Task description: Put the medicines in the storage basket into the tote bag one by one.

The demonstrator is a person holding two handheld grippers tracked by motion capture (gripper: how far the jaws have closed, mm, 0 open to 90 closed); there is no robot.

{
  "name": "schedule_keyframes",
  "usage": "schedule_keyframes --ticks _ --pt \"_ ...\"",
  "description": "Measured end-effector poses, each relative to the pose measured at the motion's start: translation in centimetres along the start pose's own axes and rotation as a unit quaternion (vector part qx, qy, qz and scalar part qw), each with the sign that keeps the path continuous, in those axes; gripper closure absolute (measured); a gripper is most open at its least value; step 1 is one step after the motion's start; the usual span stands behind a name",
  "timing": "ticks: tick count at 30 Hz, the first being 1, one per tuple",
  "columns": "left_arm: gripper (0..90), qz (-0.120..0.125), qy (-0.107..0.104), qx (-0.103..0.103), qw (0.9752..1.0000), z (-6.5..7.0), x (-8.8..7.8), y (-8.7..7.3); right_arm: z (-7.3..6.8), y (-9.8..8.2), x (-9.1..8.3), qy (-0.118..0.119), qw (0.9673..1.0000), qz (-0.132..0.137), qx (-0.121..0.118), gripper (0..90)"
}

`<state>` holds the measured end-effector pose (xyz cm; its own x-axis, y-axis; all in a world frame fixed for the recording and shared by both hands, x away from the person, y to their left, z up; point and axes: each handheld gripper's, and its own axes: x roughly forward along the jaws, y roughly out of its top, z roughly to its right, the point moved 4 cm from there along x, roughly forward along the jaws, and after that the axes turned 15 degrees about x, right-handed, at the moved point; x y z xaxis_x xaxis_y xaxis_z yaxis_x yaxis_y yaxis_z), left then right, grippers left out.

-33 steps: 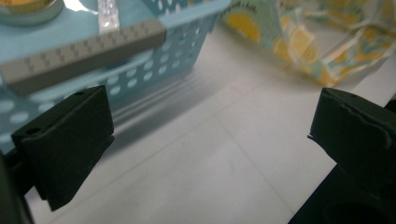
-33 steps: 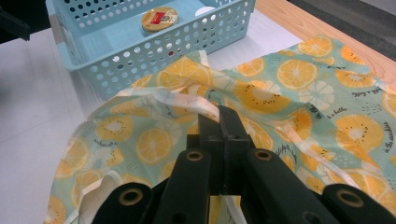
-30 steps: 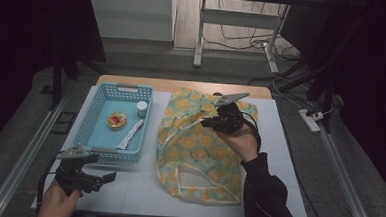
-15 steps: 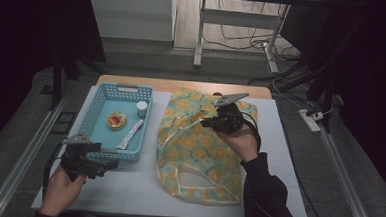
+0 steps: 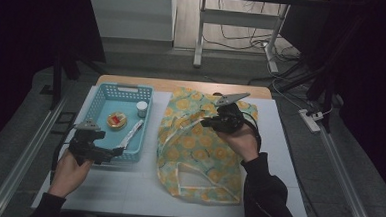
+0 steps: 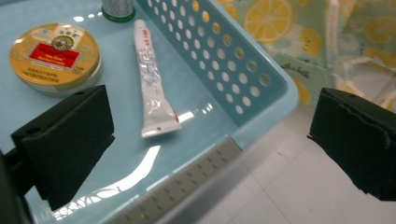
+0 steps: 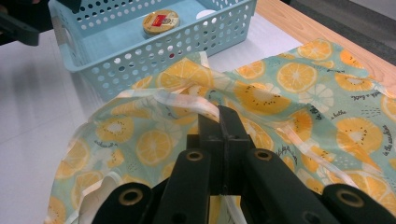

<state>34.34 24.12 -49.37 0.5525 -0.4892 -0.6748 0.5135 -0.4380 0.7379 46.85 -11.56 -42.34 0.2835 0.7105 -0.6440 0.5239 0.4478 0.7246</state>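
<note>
Bag [image 5: 198, 154], teal with orange-slice print

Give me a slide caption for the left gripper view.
Open left gripper straddling the near corner of a perforated light-blue plastic basket holding a white squeeze tube and a round gold tin.

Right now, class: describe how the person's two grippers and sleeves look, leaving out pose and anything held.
The left gripper and right gripper are black, each topped by a grey three-cornered plate, with a black cable trailing. In its own view the left one's jaws end in blocky black pads. Both sleeves are dark.
</note>
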Motion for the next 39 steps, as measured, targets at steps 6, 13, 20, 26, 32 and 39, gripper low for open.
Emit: schedule_keyframes --ticks 6,13,20,26,32,39 --pt "0.0 -0.008 0.01 -0.002 0.9999 -1.3 0.5 0.8 0.0 0.0 0.0 0.0 1.0 0.002 0.0 89.9" --pt "0.0 -0.006 0.02 -0.007 0.9997 -2.8 1.1 1.4 0.0 0.1 -0.1 0.001 1.0 0.004 -0.001 89.9" --pt "0.1 -0.024 0.027 -0.01 0.9993 -4.0 2.0 2.1 -0.1 0.1 -0.1 0.002 1.0 0.004 -0.002 89.9" --pt "0.1 -0.028 0.031 -0.013 0.999 -5.2 2.8 2.8 -0.1 0.1 0.0 0.003 1.0 0.004 -0.002 89.9" --pt "0.1 -0.039 0.028 -0.012 0.9988 -6.2 4.0 3.5 -0.2 0.1 -0.1 0.003 1.0 0.004 -0.002 89.9" --pt "0.2 -0.058 0.037 -0.01 0.9976 -7.4 5.3 3.9 -0.1 0.1 -0.2 0.002 1.0 0.006 -0.002 89.9"
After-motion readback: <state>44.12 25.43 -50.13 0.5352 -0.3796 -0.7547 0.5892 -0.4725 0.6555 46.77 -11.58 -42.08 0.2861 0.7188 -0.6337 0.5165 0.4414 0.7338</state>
